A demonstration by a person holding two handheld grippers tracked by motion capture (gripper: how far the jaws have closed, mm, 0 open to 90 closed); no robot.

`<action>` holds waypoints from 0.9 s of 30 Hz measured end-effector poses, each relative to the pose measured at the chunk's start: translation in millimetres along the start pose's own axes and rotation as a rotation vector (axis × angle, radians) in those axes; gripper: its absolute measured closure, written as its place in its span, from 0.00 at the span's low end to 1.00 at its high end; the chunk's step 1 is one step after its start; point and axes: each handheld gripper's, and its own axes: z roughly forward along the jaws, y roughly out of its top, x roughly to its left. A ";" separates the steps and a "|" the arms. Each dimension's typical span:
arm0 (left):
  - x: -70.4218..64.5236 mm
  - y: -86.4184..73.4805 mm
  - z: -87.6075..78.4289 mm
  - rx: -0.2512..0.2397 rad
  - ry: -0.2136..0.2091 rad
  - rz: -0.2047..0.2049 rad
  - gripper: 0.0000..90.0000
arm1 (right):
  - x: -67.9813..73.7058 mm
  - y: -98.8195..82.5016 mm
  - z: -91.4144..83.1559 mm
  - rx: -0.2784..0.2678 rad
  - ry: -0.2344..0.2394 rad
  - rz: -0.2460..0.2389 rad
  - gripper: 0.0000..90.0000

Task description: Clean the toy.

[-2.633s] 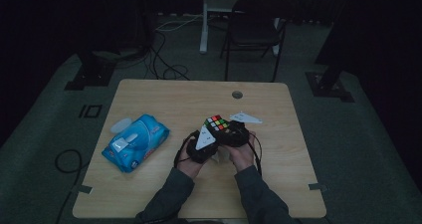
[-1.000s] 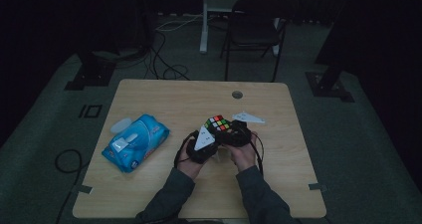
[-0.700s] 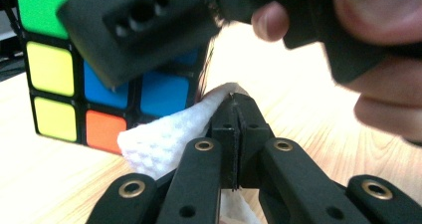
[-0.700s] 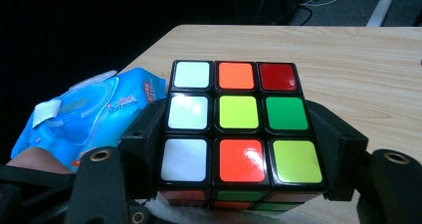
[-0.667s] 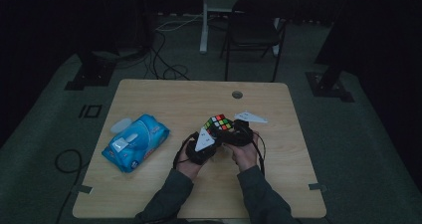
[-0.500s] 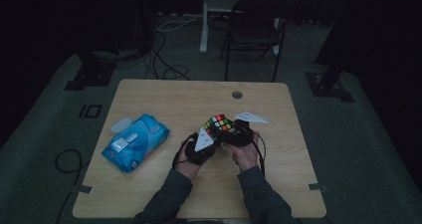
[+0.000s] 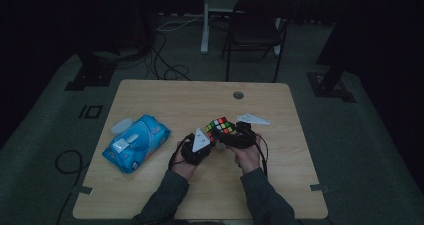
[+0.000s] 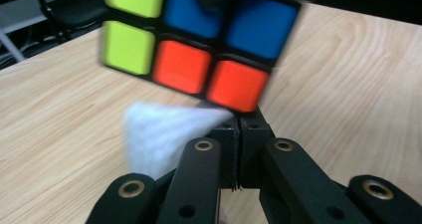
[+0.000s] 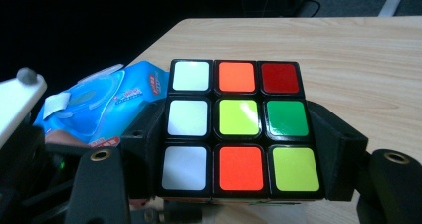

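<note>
A colour cube [image 7: 220,126] is held just above the table's middle, with my right gripper [image 7: 231,135] shut on it. In the right gripper view the cube [image 9: 238,124] sits between the two black jaws, showing white, orange, red and green squares. My left gripper [image 7: 206,139] is just left of the cube. Its jaws [image 8: 239,129] are shut, pinching a corner of a white wipe [image 8: 159,129]. The wipe lies right under the cube's blue and orange face [image 8: 199,40], at its lower edge.
A blue pack of wipes [image 7: 136,142] lies on the left part of the wooden table [image 7: 280,185], and it shows again beyond the cube as the pack [image 9: 104,104]. A cable hole [image 7: 238,94] sits near the far edge. A chair [image 7: 255,30] stands behind the table.
</note>
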 end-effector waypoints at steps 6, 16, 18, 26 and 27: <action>7.9 -0.2 -3.3 -0.004 0.016 -0.010 0.99 | -2.2 -2.0 0.6 0.012 0.012 0.011 0.38; 15.1 -1.6 -7.7 -0.013 0.010 -0.039 1.00 | -3.5 -3.3 -0.3 0.012 0.004 0.005 0.38; 16.6 -2.4 -9.1 -0.009 0.008 -0.044 1.00 | -5.3 -4.3 -0.9 0.011 -0.005 0.007 0.38; 16.6 -4.0 -15.0 0.003 0.013 -0.025 1.00 | -10.5 -4.7 -3.5 0.008 -0.027 0.007 0.38; 16.9 -4.4 -14.4 0.012 0.026 -0.018 1.00 | -10.7 -4.8 -3.5 0.009 -0.028 0.008 0.38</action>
